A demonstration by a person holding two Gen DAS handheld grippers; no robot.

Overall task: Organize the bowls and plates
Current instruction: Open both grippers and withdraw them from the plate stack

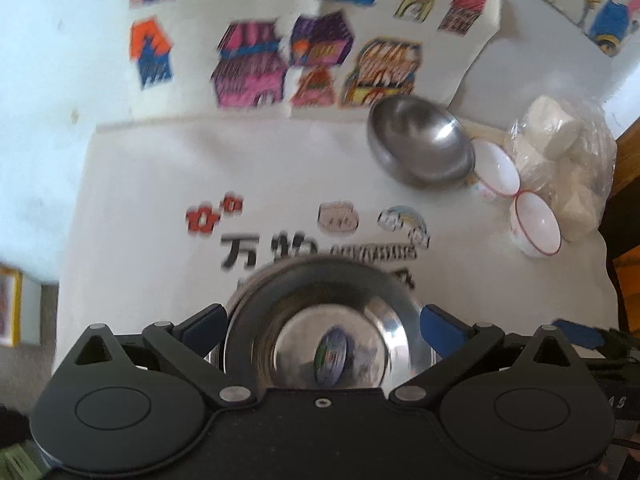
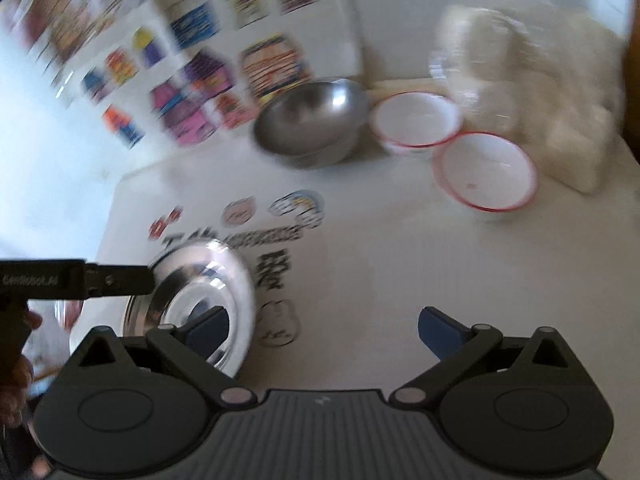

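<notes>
A shiny steel plate (image 1: 320, 320) lies on the white table near its front edge, directly between the wide-apart fingers of my left gripper (image 1: 322, 324); the fingers stand beside its rim and I cannot tell if they touch it. In the right wrist view the same plate (image 2: 200, 292) shows at lower left with the left gripper (image 2: 116, 278) over it. My right gripper (image 2: 322, 328) is open and empty above bare table. A steel bowl (image 2: 312, 124) and two white red-rimmed bowls (image 2: 416, 120) (image 2: 486, 170) stand at the back.
A clear bag of white lumps (image 1: 560, 160) lies at the back right beside the bowls. Coloured house drawings (image 1: 280, 52) lie along the far side. Stickers and printed characters (image 1: 300, 236) mark the table's middle. Both views are blurred.
</notes>
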